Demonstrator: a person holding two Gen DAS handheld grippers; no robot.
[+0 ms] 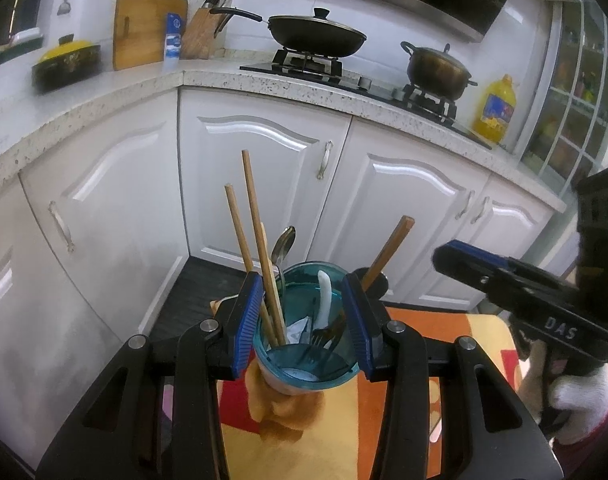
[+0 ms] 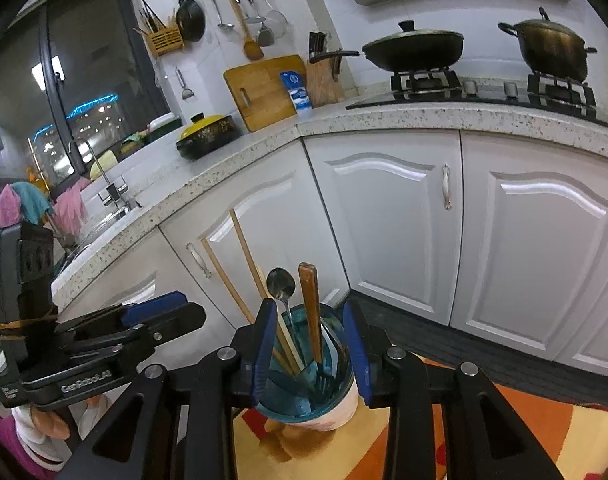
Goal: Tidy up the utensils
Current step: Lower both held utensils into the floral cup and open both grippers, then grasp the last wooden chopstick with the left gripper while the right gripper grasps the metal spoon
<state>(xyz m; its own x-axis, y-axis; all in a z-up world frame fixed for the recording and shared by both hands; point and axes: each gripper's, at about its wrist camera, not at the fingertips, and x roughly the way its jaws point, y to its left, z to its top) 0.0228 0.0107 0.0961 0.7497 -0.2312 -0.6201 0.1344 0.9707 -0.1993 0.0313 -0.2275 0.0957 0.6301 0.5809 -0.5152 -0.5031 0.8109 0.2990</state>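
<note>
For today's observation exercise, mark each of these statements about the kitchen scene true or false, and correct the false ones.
1. The translucent blue plastic cup holds wooden chopsticks. True.
2. A metal spoon stands in the cup, bowl end up. True.
3. The black lidded wok sits in the sink. False: it sits on the gas stove.
4. The yellow oil bottle stands beside the wooden cutting board. False: it stands at the counter's far end, past the brown lidded pot.
5. A dark fork is inside the cup. True.
</note>
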